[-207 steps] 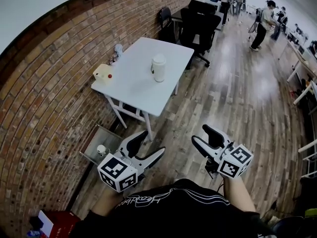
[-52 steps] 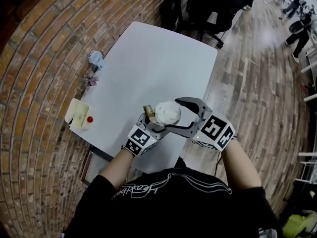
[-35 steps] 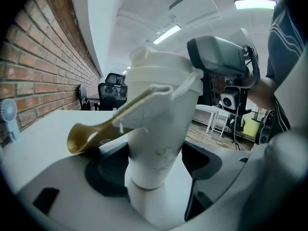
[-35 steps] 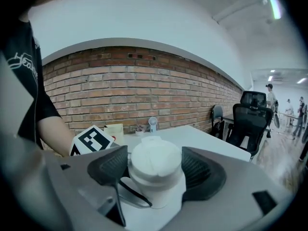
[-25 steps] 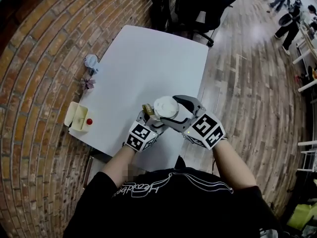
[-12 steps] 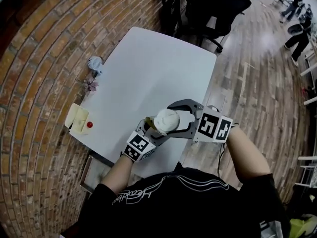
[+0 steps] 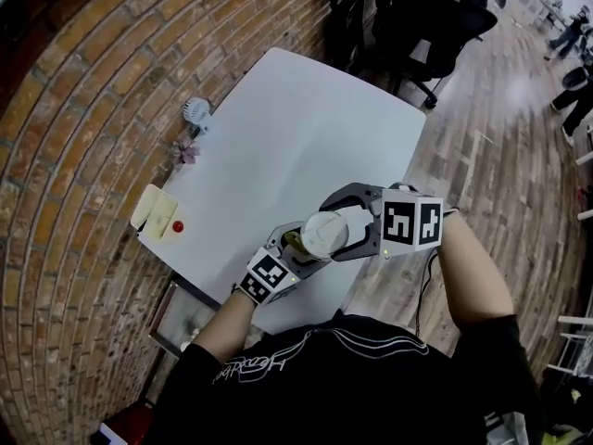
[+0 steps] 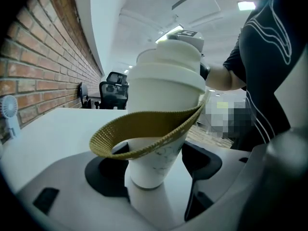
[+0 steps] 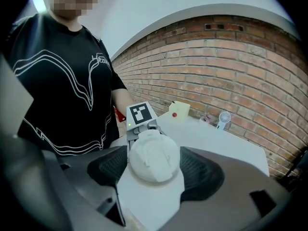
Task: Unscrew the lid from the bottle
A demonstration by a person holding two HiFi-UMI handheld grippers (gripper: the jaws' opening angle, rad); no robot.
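Note:
A white bottle (image 7: pixel 320 239) with a domed white lid (image 7: pixel 325 232) and an olive woven strap (image 8: pixel 144 138) is held over the near edge of the white table (image 7: pixel 278 146). My left gripper (image 7: pixel 295 251) comes from below left and is shut on the bottle's lower body (image 8: pixel 154 162), with a dark pad (image 8: pixel 103 172) against each side. My right gripper (image 7: pixel 345 222) reaches in from the right and is shut on the lid (image 9: pixel 154 155), which sits between its ribbed pads (image 9: pixel 202 172).
On the table's left edge lie a cream box with a red knob (image 7: pixel 159 213), a small white fan (image 7: pixel 195 110) and a pink trinket (image 7: pixel 188 150). Black office chairs (image 7: pixel 426 17) stand beyond the table. A brick wall (image 7: pixel 74 109) runs along the left, and a tray (image 7: pixel 185 313) sits on the floor.
The right gripper has turned around the lid, its marker cube swinging from tilted to more level and its forearm moving right. The left gripper keeps its hold on the bottle.

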